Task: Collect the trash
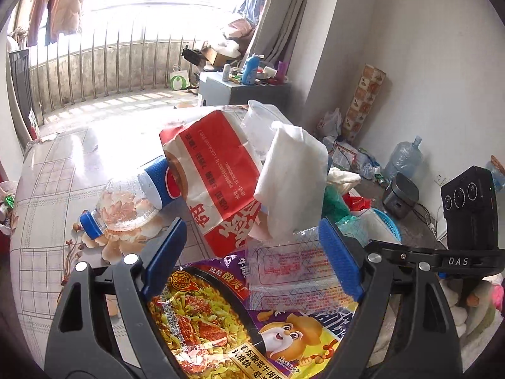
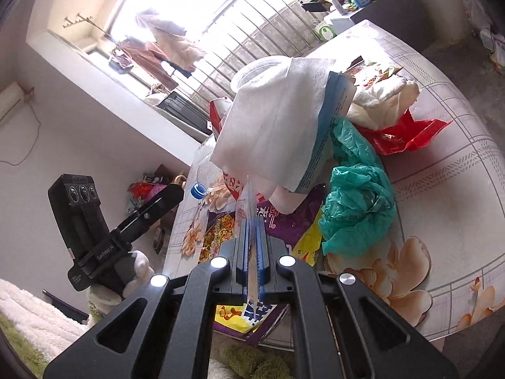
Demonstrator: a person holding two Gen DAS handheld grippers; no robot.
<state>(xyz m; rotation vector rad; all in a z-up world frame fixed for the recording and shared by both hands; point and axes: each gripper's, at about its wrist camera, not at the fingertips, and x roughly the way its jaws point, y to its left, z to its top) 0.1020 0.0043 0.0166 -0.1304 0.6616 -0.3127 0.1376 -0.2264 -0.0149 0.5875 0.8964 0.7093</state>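
A heap of trash lies on the flowered table (image 2: 457,189). In it are a purple noodle packet (image 1: 252,325), a red-and-white paper bag (image 1: 217,177), a white tissue (image 2: 277,126), a clear cup (image 2: 255,69), a green plastic bag (image 2: 356,195), a red bag (image 2: 407,135) and an empty cola bottle (image 1: 132,202). My right gripper (image 2: 251,221) is shut on a clear plastic wrapper (image 2: 247,199), which stands up out of the pads. My left gripper (image 1: 252,249) is open wide just above the noodle packet, and the clear wrapper (image 1: 293,271) lies between its blue pads.
The table's near edge runs under both grippers. Past its right side the floor holds a water jug (image 1: 404,158), a rice cooker (image 1: 401,195), a blue basket (image 1: 385,224) and loose bags. A cluttered cabinet (image 1: 246,85) stands by the balcony railing.
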